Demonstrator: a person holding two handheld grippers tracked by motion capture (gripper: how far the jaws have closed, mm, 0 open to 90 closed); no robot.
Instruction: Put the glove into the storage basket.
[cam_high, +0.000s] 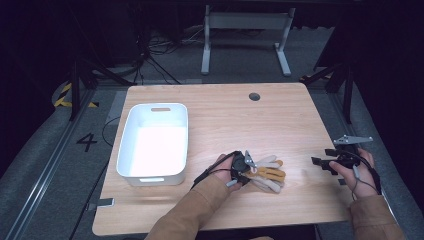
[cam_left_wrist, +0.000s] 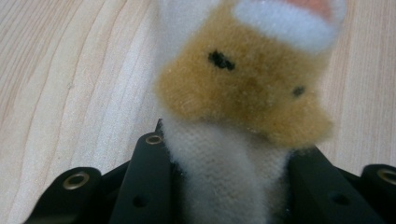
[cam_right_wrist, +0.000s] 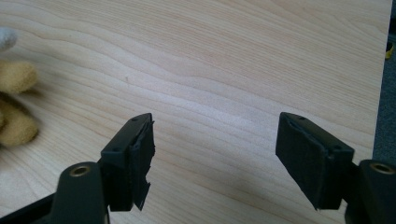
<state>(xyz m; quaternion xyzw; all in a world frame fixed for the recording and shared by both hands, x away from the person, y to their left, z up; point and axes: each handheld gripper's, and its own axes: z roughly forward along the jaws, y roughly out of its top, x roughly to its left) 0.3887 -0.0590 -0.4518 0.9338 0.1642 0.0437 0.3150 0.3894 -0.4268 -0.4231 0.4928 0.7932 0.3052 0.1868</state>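
Black jaws are seen pressed against a fuzzy toy (cam_left_wrist: 238, 116) in the left gripper view, its white cloth part clamped between them and its tan face, with two dark eyes, raised just beyond. From the high view, a white bin (cam_high: 155, 142) is found on the left part of the table (cam_high: 225, 115), well apart from the right gripper. Just right of the bin, near the front edge, the left gripper (cam_high: 243, 167) is held by a hand in a tan sleeve and is closed on the toy (cam_high: 267, 173), which is laid on the wood with its tan and white limbs spread to the right. Farther right, at the table's edge, the right gripper (cam_high: 322, 164) is held well apart from the toy; its jaws are spread wide over bare wood, and nothing is grasped between them.
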